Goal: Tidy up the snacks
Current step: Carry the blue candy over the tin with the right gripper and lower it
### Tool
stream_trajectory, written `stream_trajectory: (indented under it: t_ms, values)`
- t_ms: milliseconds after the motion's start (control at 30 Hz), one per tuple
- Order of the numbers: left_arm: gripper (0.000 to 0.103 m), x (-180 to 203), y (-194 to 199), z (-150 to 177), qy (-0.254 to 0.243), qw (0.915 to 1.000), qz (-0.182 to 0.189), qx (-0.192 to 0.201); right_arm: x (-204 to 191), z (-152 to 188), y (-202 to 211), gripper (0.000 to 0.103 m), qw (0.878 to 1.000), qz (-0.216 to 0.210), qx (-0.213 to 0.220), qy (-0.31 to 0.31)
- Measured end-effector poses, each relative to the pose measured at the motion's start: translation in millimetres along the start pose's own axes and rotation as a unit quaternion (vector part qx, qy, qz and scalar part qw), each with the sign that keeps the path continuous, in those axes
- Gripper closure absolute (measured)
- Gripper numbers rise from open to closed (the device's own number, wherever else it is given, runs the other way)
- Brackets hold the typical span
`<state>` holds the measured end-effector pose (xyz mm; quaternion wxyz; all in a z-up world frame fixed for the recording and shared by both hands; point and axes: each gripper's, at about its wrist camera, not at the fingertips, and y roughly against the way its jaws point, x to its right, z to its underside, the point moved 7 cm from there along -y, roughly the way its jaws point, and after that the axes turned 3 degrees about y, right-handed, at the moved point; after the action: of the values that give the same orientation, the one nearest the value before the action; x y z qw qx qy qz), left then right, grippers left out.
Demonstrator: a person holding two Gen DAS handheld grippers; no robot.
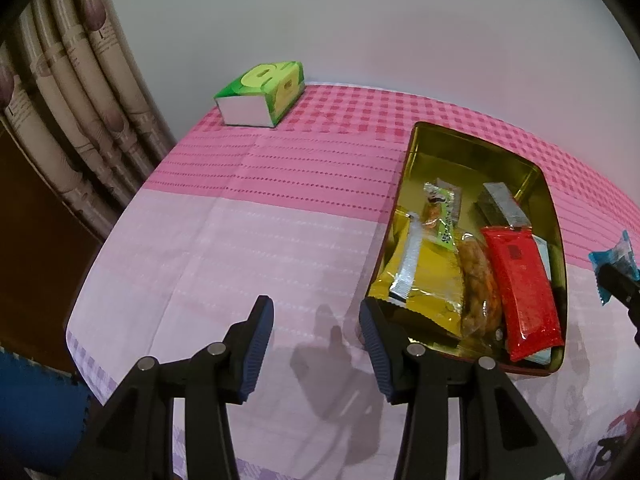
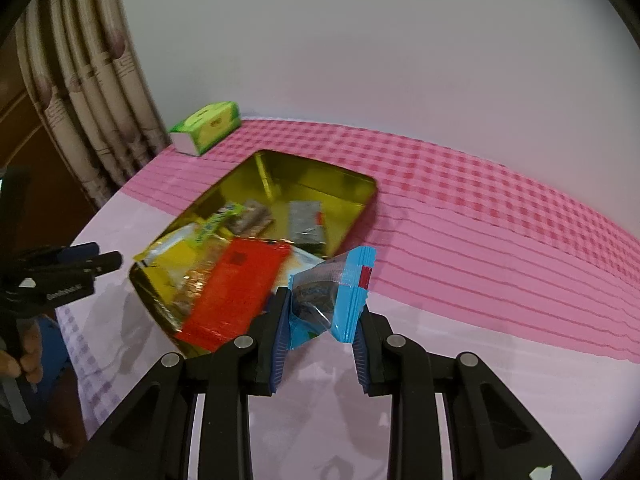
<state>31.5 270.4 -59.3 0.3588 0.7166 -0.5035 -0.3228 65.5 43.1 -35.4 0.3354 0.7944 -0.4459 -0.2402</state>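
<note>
A gold tin tray lies on the pink cloth and holds several snack packets, among them a red packet and a yellow packet. My right gripper is shut on a small blue snack packet, held above the cloth just right of the tray's near corner; the same blue packet shows at the right edge of the left wrist view. My left gripper stands open over the bare cloth by the tray's near left corner, nothing between its fingers.
A green tissue box sits at the table's far left corner. Curtains hang beyond the left edge, and a white wall stands behind. A hand holding the left gripper shows at the left of the right wrist view.
</note>
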Motion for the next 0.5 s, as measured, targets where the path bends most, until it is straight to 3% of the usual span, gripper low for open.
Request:
stream_trajectory:
  t_ms: [500]
  values:
    - [0.057, -14.3, -3.7, -0.5, 0.018, 0.9996, -0.020, -0.002, -28.5, -21.6, -28.9, 0.077, 1.000, -0.015, -0.013, 0.017]
